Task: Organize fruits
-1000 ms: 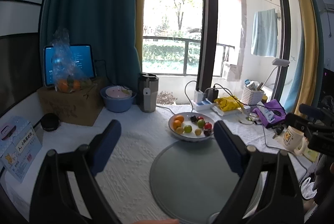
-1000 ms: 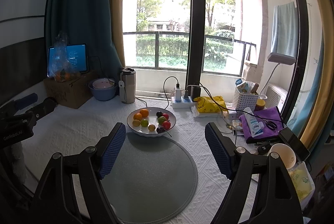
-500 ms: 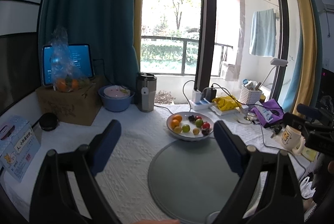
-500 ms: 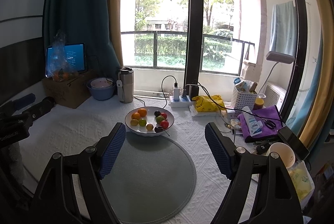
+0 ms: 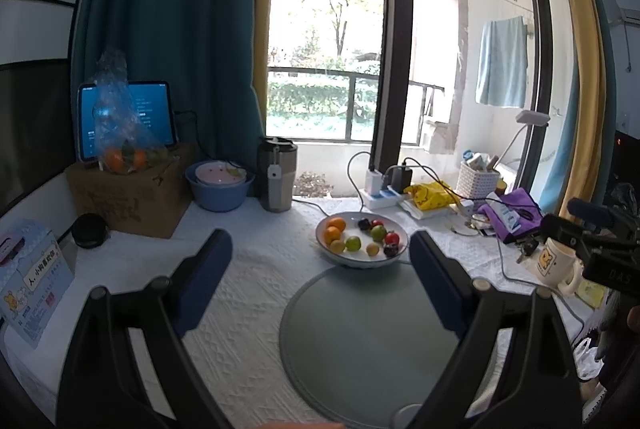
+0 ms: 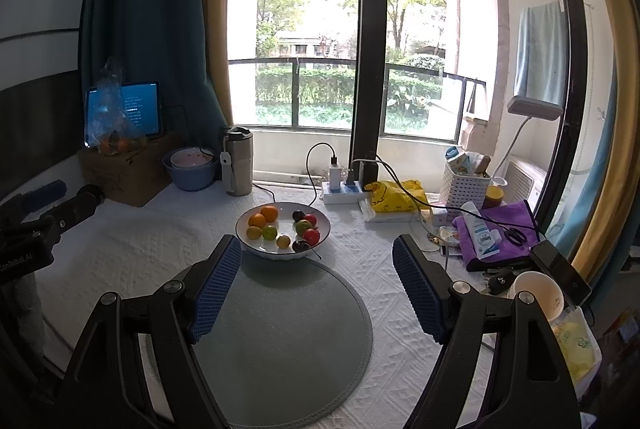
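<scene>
Well short of the fruit bowl (image 6: pixel 283 231), both the left gripper (image 5: pixel 320 269) and the right gripper (image 6: pixel 317 277) hang released, grasping nothing, above the round grey mat (image 6: pixel 280 341); the bowl rests touching the mat's far edge.

Open right tool (image 6: pixel 316 269) hovers over grey mat (image 6: pixel 280 345) near fruit bowl (image 6: pixel 256 249)

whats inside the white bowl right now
The white bowl holds two oranges, two yellow fruits, two green, two red and two dark plums. Anything under the fruit is hidden.
</scene>
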Motion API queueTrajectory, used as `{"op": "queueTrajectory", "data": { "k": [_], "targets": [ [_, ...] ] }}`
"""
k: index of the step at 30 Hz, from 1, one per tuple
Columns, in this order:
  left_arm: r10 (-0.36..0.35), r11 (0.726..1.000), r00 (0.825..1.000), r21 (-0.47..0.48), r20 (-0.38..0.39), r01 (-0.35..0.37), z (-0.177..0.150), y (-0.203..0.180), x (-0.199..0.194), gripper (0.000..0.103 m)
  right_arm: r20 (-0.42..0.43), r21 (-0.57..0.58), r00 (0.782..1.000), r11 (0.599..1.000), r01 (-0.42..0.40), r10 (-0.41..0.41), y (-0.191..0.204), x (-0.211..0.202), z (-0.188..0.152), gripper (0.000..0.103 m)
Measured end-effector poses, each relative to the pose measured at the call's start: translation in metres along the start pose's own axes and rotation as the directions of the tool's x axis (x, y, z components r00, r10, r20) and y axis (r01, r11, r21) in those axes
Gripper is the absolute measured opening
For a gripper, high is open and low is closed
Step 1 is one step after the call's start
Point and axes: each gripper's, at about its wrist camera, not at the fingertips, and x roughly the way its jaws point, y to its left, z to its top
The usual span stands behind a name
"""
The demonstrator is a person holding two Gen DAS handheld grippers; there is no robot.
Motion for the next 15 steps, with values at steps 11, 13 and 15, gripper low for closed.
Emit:
{"op": "queueTrajectory", "data": {
  "k": [11, 13, 15],
  "targets": [
    [-0.001, 1.000, 1.000, 0.004, -0.003, 0.001, -0.0021, -0.0020, 0.0026, 0.091, -0.006, 0.003, 1.000, 1.000, 0.003, -0.003, -0.0010, 0.0033, -0.0006, 0.081],
    [0.000, 1.000, 1.000, 0.004, -0.005, 0.000, -0.0022, -0.0014, 0.0034, 0.091, -0.008, 0.004, 1.000, 1.000, 0.004, -0.004, -0.0015, 0.0045, -0.0011, 0.081],
    [0.000, 1.000, 1.000, 0.004, -0.008, 0.000, -0.0027, -0.0010, 0.0049, 0.091, -0.012, 0.006, 1.000, 1.000, 0.003, -0.003, -0.0026, 0.0073, -0.0013, 0.081]
  ]
}}
